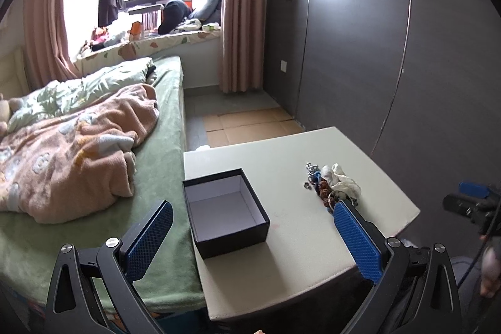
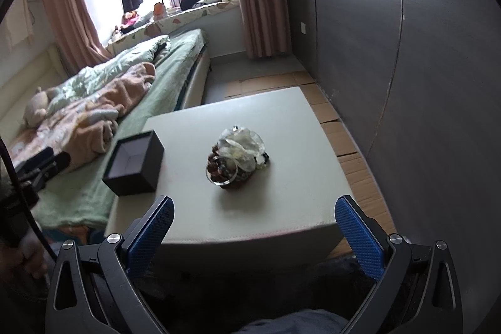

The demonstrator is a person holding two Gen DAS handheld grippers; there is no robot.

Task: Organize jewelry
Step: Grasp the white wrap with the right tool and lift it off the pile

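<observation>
Currently both the left hand-held gripper (image 1: 250, 227) and right hand-held gripper (image 2: 254, 224) hang spread and empty, the tangled jewelry pile (image 2: 236, 157) mid-tabletop (image 2: 281, 208) beside the open black box (image 1: 225, 212); snagged bracelets might drag neighbours off.

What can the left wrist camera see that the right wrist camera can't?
Only the left wrist view shows the whole white floor of the open black box, with nothing in it, and the small silver pieces at the far end of the jewelry pile.

Only the right wrist view shows the big silver ring at the front of the pile and a stuffed toy on the bed.

Both show the box, the pile, the pale table, the bed and the window. Both grippers, left and right, are open.
</observation>
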